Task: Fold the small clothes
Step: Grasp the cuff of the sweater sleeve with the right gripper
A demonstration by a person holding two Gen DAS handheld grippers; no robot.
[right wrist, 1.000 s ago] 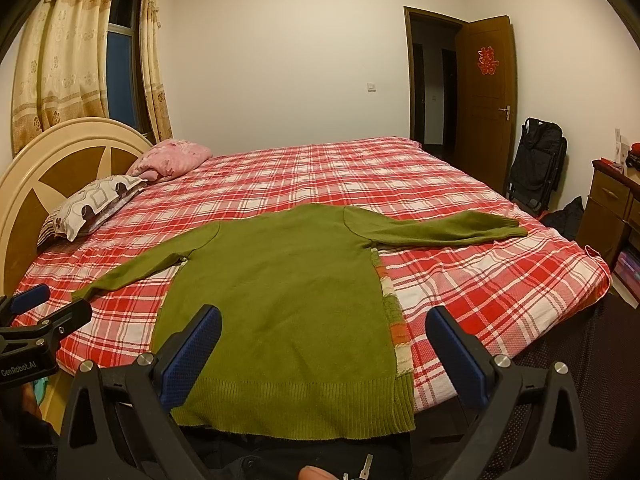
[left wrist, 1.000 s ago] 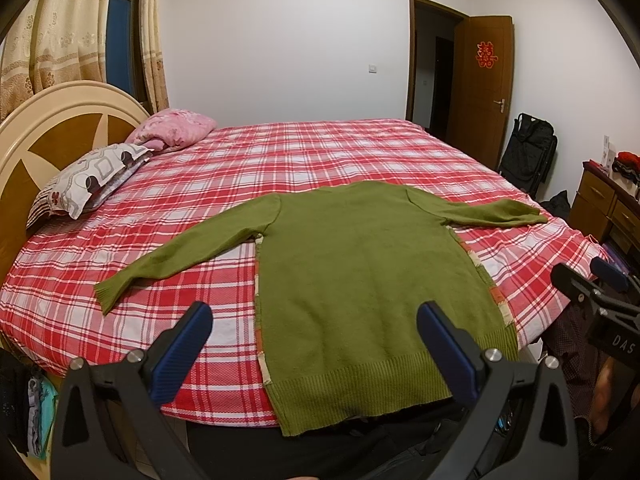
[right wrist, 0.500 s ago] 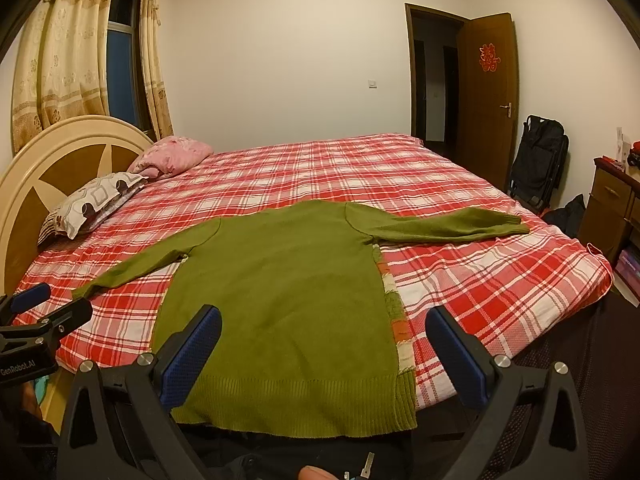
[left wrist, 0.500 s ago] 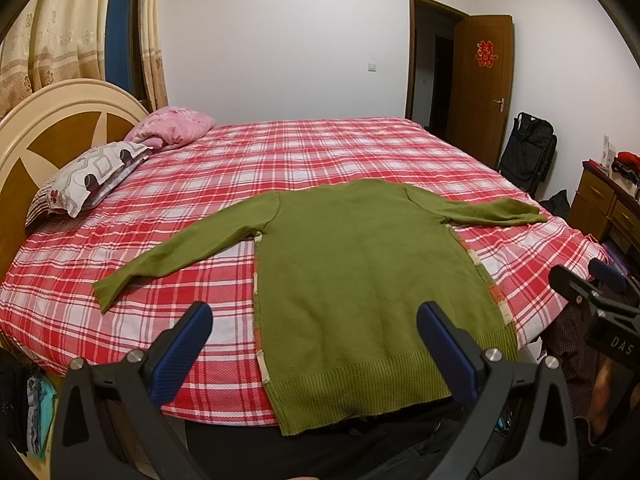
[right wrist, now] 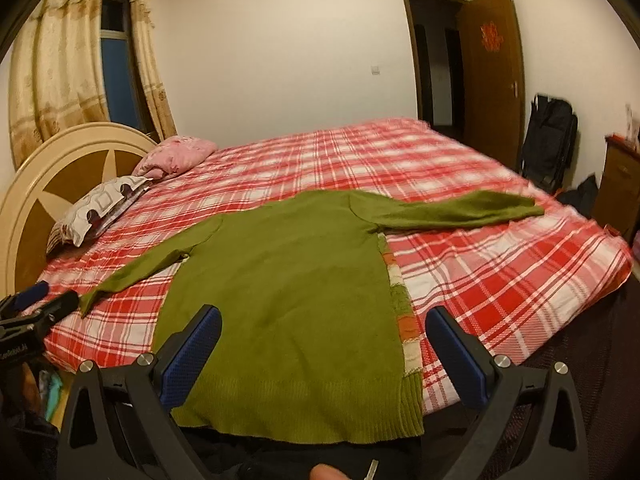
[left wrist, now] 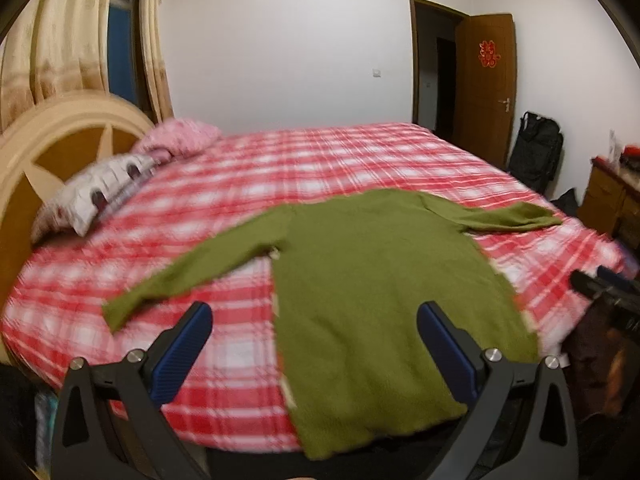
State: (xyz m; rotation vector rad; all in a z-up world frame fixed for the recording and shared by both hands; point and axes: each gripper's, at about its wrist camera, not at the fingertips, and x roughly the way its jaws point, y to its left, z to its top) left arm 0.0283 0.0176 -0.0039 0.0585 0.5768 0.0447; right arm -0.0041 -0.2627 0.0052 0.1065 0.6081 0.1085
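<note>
A green long-sleeved sweater (left wrist: 380,288) lies flat, back up, on the red plaid bed (left wrist: 320,168), with both sleeves spread out and its hem at the near edge. It also shows in the right wrist view (right wrist: 292,304). My left gripper (left wrist: 314,344) is open and empty, held above the near bed edge over the sweater's left side. My right gripper (right wrist: 324,352) is open and empty, held above the sweater's lower hem. Each gripper shows at the edge of the other's view, the right one (left wrist: 600,284) and the left one (right wrist: 36,304).
Two pillows (right wrist: 104,204) lie by the round wooden headboard (right wrist: 48,176) at the left. A wooden door (right wrist: 492,72), a black bag (right wrist: 548,136) and a dresser (right wrist: 620,176) stand at the right. Curtains (right wrist: 60,64) hang behind the headboard.
Both grippers have shifted a little to the left and forward over the bed edge; the left view is motion-blurred. The sweater has not moved and both grippers stay open.
</note>
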